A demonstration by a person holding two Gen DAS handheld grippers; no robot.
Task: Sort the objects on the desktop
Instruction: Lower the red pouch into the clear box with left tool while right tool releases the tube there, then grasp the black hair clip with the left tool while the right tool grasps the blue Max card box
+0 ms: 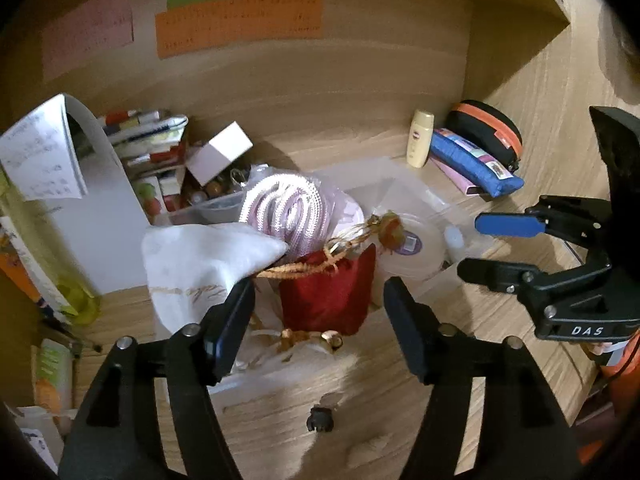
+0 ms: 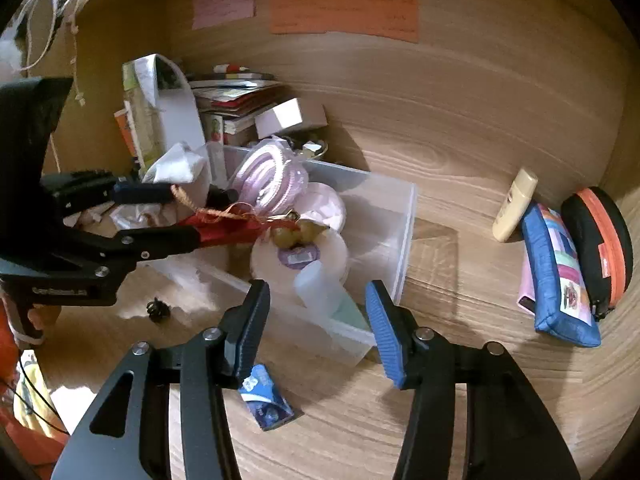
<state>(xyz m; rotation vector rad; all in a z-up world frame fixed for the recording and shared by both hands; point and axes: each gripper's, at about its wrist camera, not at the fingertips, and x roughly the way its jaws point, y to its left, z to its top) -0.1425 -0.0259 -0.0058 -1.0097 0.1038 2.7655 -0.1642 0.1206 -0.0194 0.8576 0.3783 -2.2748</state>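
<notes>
A clear plastic bin (image 2: 400, 216) on the wooden desk holds a red drawstring pouch (image 1: 328, 292), a pink coiled rope (image 1: 284, 208), a white cloth bag (image 1: 200, 264) and a round lidded tub (image 2: 300, 256). My left gripper (image 1: 320, 312) is open, its fingers either side of the red pouch; in the right wrist view it (image 2: 172, 216) reaches into the bin from the left. My right gripper (image 2: 316, 328) is open and empty over the bin's near edge, above a small white bottle (image 2: 320, 288). A blue packet (image 2: 266, 400) lies on the desk below it.
A small black clip (image 1: 320, 419) lies on the desk in front of the bin. At the right wall stand a cream bottle (image 2: 514, 208), a blue pencil case (image 2: 560, 276) and a black-orange case (image 2: 600, 244). Books and a white box (image 2: 288, 116) are stacked behind the bin.
</notes>
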